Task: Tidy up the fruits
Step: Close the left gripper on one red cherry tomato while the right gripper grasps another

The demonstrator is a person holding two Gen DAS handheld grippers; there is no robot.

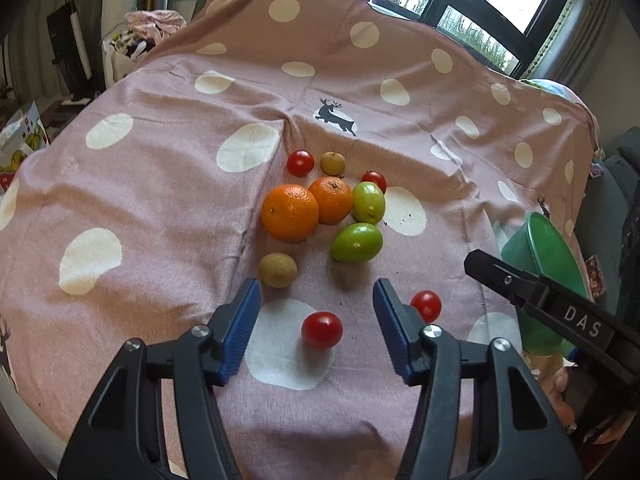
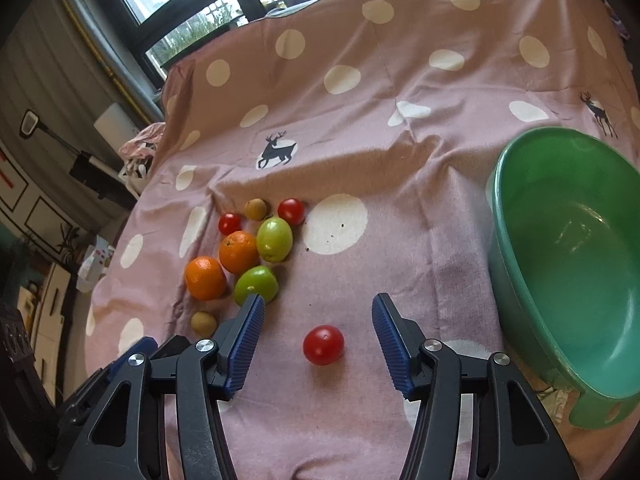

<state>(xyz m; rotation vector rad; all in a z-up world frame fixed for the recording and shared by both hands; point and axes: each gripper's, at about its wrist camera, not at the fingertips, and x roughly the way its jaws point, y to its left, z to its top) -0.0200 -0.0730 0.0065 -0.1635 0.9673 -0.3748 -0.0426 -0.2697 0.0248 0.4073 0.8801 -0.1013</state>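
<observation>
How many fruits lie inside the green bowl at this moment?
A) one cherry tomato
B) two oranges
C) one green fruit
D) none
D: in the right wrist view the green bowl shows only its bare inner wall, while the oranges, the green fruits and the cherry tomatoes all lie on the dotted cloth.

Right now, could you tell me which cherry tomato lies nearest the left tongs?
The cherry tomato between the open left tongs, resting on a white dot. Another sits just outside the right finger; two more lie far behind the oranges.
</observation>
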